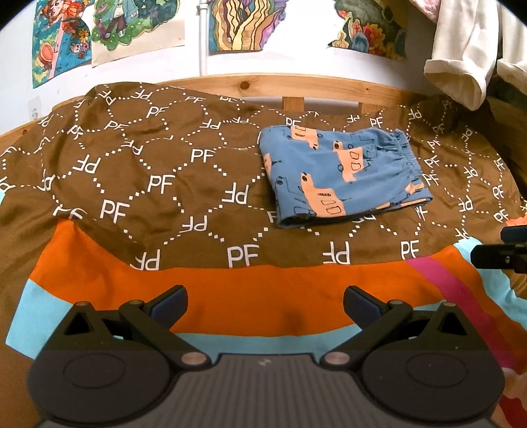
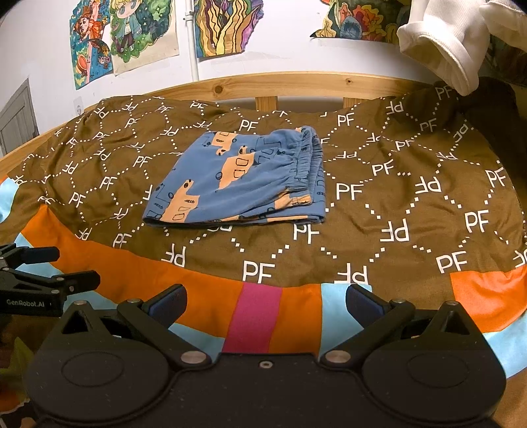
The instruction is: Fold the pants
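Note:
The blue pants with orange vehicle prints (image 1: 342, 174) lie folded into a compact rectangle on the brown "PF" blanket (image 1: 148, 171), waistband to the right. They also show in the right wrist view (image 2: 243, 181). My left gripper (image 1: 265, 306) is open and empty, held back over the orange stripe, well short of the pants. My right gripper (image 2: 265, 306) is open and empty, also short of the pants. The left gripper shows at the left edge of the right wrist view (image 2: 49, 270), and the right gripper at the right edge of the left wrist view (image 1: 507, 247).
A wooden bed frame (image 1: 280, 85) runs behind the blanket. White cloth (image 1: 461, 66) hangs at the upper right. Colourful drawings (image 1: 108, 29) hang on the wall. The blanket's border has orange, pink and light blue stripes (image 2: 260, 316).

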Demonstrator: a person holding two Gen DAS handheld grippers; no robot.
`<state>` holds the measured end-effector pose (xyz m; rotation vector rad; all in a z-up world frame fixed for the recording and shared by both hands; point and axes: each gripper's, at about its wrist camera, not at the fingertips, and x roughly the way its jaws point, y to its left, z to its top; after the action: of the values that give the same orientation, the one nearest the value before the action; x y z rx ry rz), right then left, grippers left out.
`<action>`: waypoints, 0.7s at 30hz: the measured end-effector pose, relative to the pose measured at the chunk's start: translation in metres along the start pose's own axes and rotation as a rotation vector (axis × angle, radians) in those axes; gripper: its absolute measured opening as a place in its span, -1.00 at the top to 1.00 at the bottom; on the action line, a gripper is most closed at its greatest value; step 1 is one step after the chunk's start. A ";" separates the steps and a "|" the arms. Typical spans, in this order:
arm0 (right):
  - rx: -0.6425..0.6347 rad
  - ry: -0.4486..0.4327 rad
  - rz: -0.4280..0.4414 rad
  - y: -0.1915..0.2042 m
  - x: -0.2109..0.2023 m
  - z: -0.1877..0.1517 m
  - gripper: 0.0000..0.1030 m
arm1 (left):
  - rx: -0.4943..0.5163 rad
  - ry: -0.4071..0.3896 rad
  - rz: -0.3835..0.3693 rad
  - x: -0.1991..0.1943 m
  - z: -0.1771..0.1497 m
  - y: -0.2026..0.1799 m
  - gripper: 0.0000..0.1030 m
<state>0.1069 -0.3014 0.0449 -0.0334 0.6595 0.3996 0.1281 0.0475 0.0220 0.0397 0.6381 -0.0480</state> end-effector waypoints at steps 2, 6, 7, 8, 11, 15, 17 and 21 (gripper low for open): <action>0.000 -0.001 0.001 0.000 0.000 0.000 -0.98 | 0.004 -0.001 -0.002 0.000 0.000 0.000 -0.99; 0.000 -0.003 0.002 0.000 0.000 -0.001 -0.98 | 0.014 0.000 -0.005 -0.001 0.000 -0.001 -0.99; -0.001 -0.003 0.002 0.000 0.000 -0.001 -0.98 | 0.018 0.000 -0.004 -0.001 0.000 -0.002 -0.99; -0.002 -0.002 0.002 0.001 0.000 -0.001 -0.98 | 0.021 0.000 -0.003 -0.001 0.000 -0.002 -0.99; -0.001 -0.001 0.002 0.001 0.000 -0.001 -0.98 | 0.028 0.001 0.000 -0.001 0.000 -0.002 -0.99; -0.001 -0.001 0.001 0.001 0.000 -0.001 -0.98 | 0.032 0.000 -0.001 -0.001 0.000 -0.003 -0.99; 0.000 0.000 0.002 0.001 0.000 -0.001 -0.98 | 0.038 -0.001 -0.001 -0.001 0.000 -0.003 -0.99; -0.003 0.002 0.004 0.001 0.001 -0.002 -0.98 | 0.041 -0.004 -0.001 -0.001 -0.001 -0.003 -0.99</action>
<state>0.1063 -0.3002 0.0431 -0.0348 0.6611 0.4046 0.1263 0.0446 0.0219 0.0786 0.6331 -0.0623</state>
